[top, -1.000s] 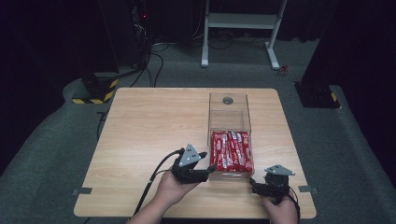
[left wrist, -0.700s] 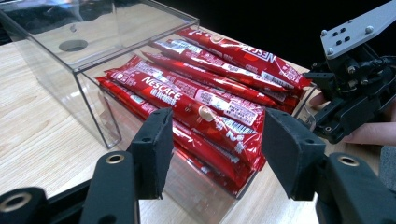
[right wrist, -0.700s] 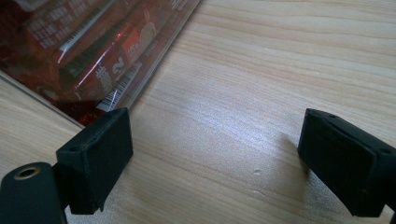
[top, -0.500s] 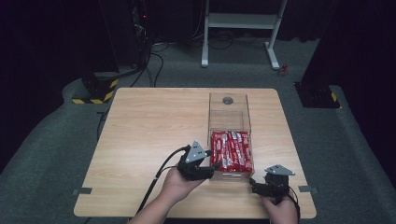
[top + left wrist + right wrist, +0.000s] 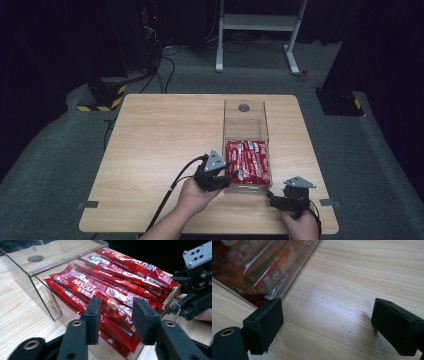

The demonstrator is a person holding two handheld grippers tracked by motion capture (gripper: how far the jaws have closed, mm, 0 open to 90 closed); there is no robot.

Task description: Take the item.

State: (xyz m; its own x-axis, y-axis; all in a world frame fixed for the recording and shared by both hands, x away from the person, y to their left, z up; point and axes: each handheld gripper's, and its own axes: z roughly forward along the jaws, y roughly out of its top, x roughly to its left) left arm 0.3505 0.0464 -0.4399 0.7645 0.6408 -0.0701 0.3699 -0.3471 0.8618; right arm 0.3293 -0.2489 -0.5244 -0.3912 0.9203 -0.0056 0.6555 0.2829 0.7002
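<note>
Wooden bench (image 5: 165, 145): clear plastic box (image 5: 244, 125), near half packed with red Nescafé sachets (image 5: 247, 161). Left claw (image 5: 115, 315), jaws parted, poised over topmost sachet (image 5: 100, 293), not clamped. Right claw (image 5: 327, 322) spread wide, empty, low over bench beside box corner.
</note>
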